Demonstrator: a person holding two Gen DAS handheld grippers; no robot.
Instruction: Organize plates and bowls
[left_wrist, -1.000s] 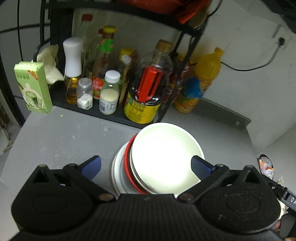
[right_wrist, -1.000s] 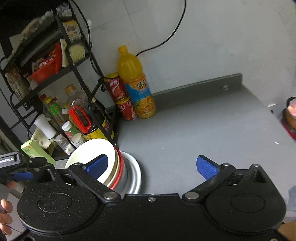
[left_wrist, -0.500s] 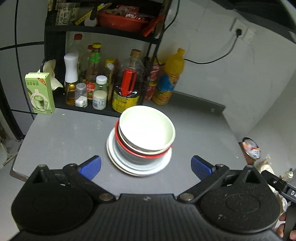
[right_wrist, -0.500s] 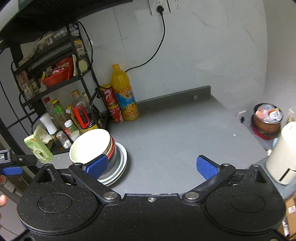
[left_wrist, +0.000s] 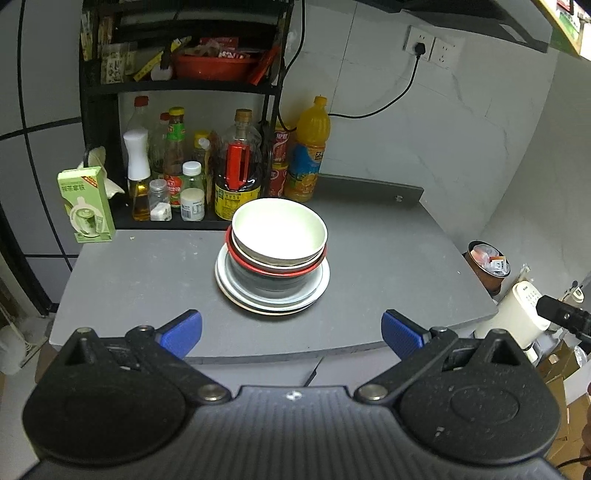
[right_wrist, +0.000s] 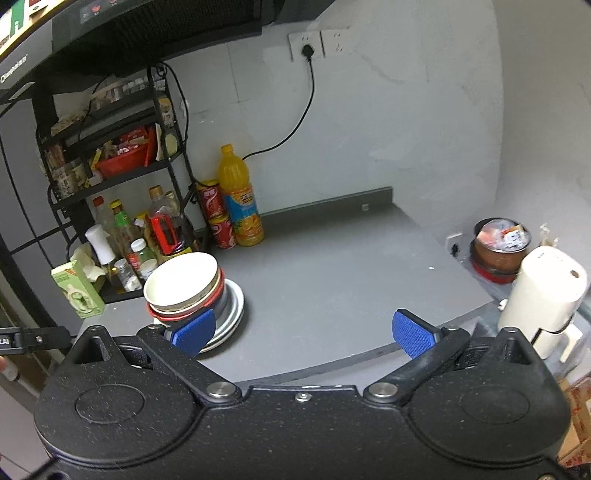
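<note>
A grey counter (left_wrist: 369, 258) carries a stack of plates (left_wrist: 271, 295) with nested bowls (left_wrist: 279, 236) on top, near its middle. At the back left stands a black shelf rack (left_wrist: 96, 147) crowded with bottles and jars. A green carton (left_wrist: 85, 205) stands just beside the rack's left end. An orange juice bottle (left_wrist: 308, 151) and red cans (left_wrist: 279, 166) stand against the wall, right of the rack.

Home kitchen: condiment rack (left_wrist: 184, 177), counter (left_wrist: 369, 258).
</note>
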